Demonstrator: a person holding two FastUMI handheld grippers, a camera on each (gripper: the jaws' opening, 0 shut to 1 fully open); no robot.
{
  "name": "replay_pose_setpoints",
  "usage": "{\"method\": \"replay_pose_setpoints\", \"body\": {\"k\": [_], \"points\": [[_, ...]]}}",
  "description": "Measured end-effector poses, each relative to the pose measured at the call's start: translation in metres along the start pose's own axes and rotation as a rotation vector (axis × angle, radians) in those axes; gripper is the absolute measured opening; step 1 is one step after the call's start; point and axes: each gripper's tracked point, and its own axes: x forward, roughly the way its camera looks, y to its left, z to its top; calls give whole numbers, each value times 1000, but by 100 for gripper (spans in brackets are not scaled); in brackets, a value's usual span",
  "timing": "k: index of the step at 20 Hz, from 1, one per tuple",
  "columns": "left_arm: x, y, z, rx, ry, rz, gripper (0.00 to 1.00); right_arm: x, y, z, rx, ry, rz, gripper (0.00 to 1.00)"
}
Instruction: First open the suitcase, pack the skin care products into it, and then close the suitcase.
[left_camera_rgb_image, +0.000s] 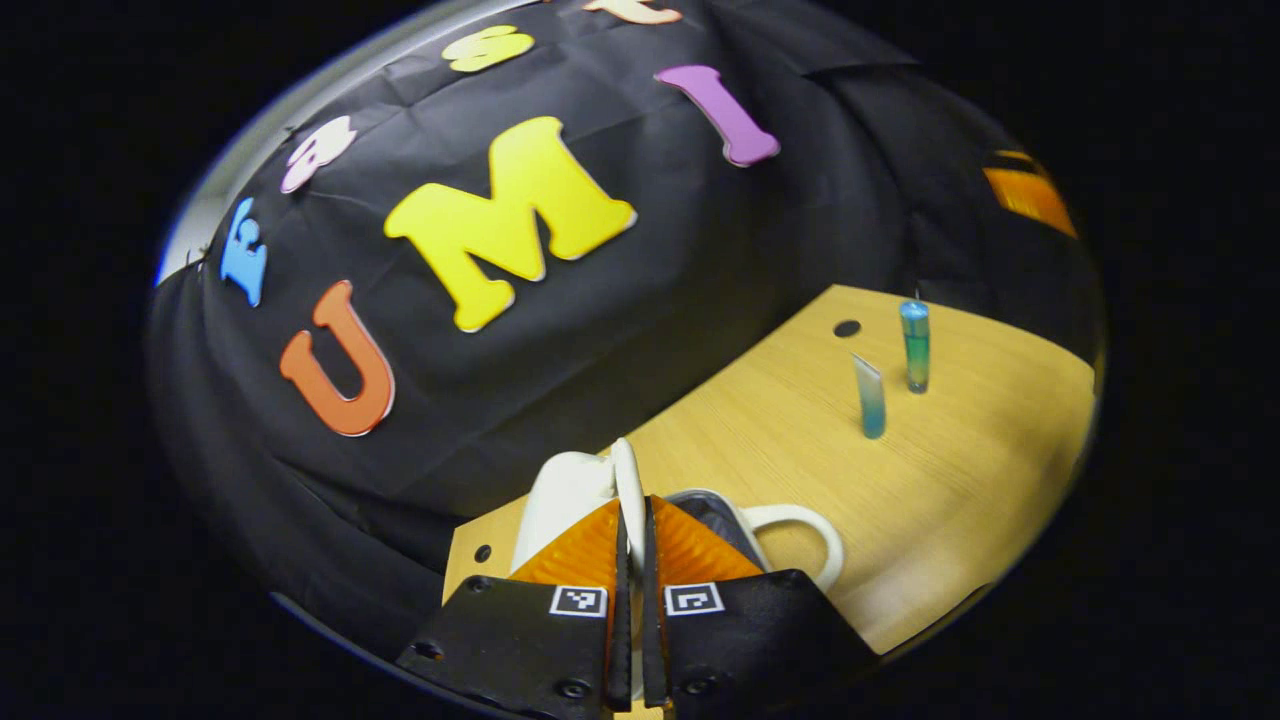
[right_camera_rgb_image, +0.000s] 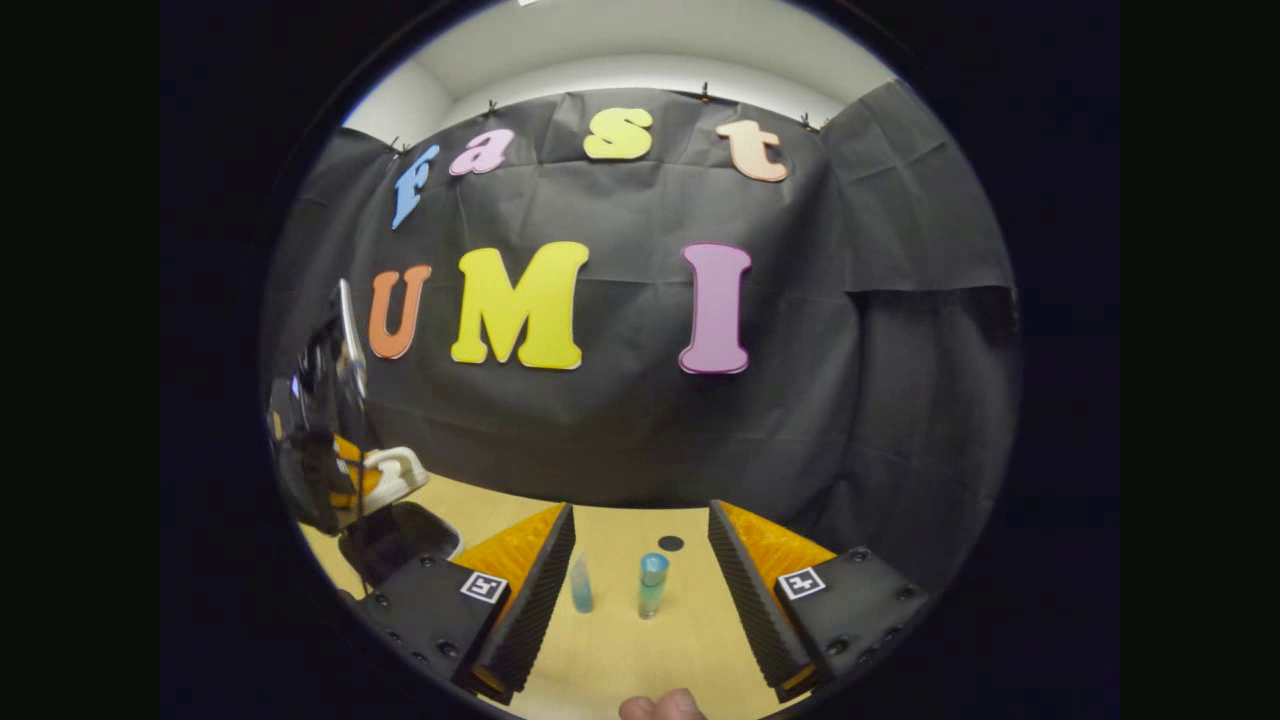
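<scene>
The wooden table (left_camera_rgb_image: 960, 480) occupies the lower right of the left gripper view and the bottom centre of the right gripper view. The white suitcase (left_camera_rgb_image: 570, 495) sits at the bottom centre of the left gripper view, lid raised on edge, dark interior visible beside it, and a white handle loop (left_camera_rgb_image: 800, 530) projecting to the right. In the right gripper view the same suitcase (right_camera_rgb_image: 395, 470) appears at the middle left edge, lid standing upright.

Left gripper (left_camera_rgb_image: 634, 560): jaws nearly together, clamped on the thin edge of the raised suitcase lid, which runs up between the two fingers. The view is tilted, the table sloping up toward the right.

Right gripper (right_camera_rgb_image: 640, 590): jaws wide apart, holding nothing, level above the table. A fingertip (right_camera_rgb_image: 662, 706) of the person shows at the bottom edge.

Two skin care products stand upright, near each other and not touching, on the table between the right gripper's fingers: a blue-green bottle (right_camera_rgb_image: 652, 585) and a smaller blue tube (right_camera_rgb_image: 581, 586). In the left gripper view they stand at the right.

No label text is legible on either product.
</scene>
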Motion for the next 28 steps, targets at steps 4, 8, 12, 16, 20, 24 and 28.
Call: {"method": "replay_pose_setpoints", "body": {"k": [4,8,12,16,20,24,28], "points": [[-6,97,-10,-183,-106,86,7,-1,40,10,1,-3,23,79],[-6,190,-61,-275,-139,225,7,-5,76,17,-29,-2,34,79],[11,261,-136,-453,-121,286,7,-6,106,25,-50,4,39,77],[38,287,-240,-710,-11,281,8,-12,123,20,-83,27,31,77],[67,258,-306,-836,133,250,8,-13,127,8,-122,75,23,79],[91,241,-352,-889,215,212,11,-10,136,-1,-151,105,34,79],[98,236,-373,-819,289,218,22,-9,147,-5,-164,117,57,80]]}}
